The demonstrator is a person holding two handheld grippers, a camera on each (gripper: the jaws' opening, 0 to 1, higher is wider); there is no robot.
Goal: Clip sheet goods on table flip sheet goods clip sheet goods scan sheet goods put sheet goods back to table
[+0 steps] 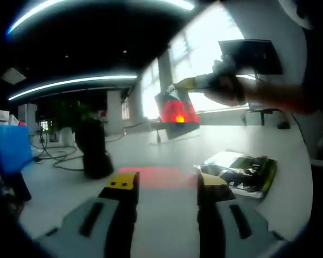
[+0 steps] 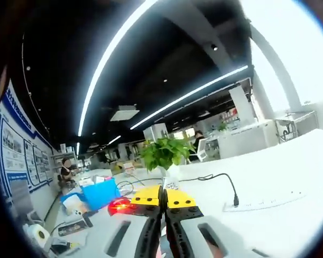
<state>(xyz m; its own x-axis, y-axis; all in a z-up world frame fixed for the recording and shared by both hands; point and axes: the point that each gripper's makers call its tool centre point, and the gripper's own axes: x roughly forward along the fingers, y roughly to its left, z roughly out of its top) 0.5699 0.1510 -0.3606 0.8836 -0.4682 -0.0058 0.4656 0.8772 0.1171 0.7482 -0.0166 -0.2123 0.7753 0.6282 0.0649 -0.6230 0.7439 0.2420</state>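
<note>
In the left gripper view my right gripper (image 1: 178,86), held by a hand (image 1: 226,86), comes in from the upper right. It is shut on the top edge of a dark sheet packet (image 1: 175,113), which hangs over the white table (image 1: 167,145) and glows red where a light hits it. A second packet (image 1: 241,172), silver, green and black, lies flat on the table at the right. My left gripper (image 1: 165,183) is open low over the table, with a red light patch (image 1: 151,174) between its yellow tips. In the right gripper view my right gripper (image 2: 162,201) has its jaws pressed together.
A black upright device (image 1: 94,148) stands left of centre, with cables (image 1: 54,156) and a blue box (image 1: 11,145) beyond it. The right gripper view has a potted plant (image 2: 164,150), a blue bin (image 2: 99,193), a power strip (image 2: 264,201) and a seated person (image 2: 67,172) far left.
</note>
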